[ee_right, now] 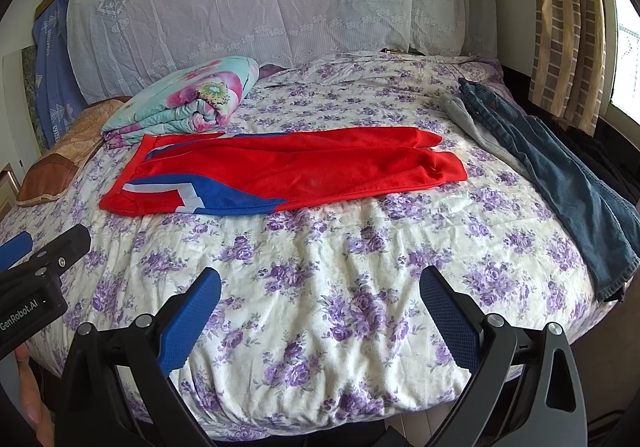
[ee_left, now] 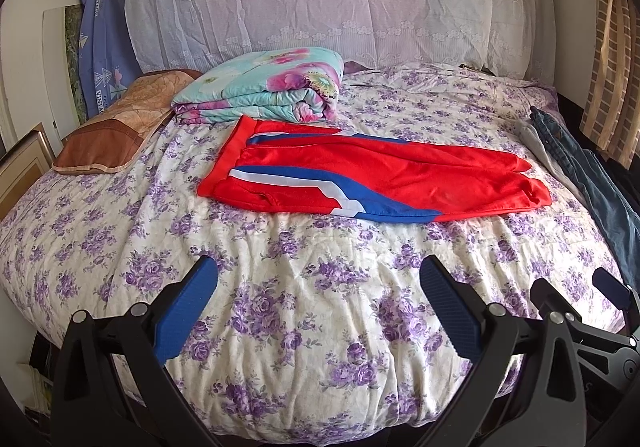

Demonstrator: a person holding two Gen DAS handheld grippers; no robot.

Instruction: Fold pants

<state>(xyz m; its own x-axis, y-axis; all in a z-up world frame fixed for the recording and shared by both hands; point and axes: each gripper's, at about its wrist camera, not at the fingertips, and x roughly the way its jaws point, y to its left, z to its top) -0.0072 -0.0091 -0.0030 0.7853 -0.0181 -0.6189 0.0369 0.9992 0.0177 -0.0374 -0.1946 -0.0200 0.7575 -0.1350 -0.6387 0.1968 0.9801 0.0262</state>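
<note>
Red track pants (ee_left: pixel 372 177) (ee_right: pixel 288 171) with blue and white stripes lie across the middle of the bed, folded lengthwise, one leg on the other, waistband to the left and cuffs to the right. My left gripper (ee_left: pixel 318 279) hovers open over the near part of the bed, well short of the pants, nothing between its blue pads. My right gripper (ee_right: pixel 320 283) is also open and empty, likewise near the front edge. In the left wrist view the right gripper (ee_left: pixel 576 301) shows at the right edge; in the right wrist view the left gripper (ee_right: pixel 36 259) shows at the left edge.
The bed (ee_left: pixel 304 327) has a purple-flowered cover. A folded floral quilt (ee_left: pixel 264 87) and a brown pillow (ee_left: pixel 116 119) sit at the back left. Blue jeans (ee_right: pixel 560 175) and a grey garment (ee_right: pixel 472 123) lie along the right side. A lace-draped headboard stands behind, with curtains (ee_right: pixel 568 15) at the right.
</note>
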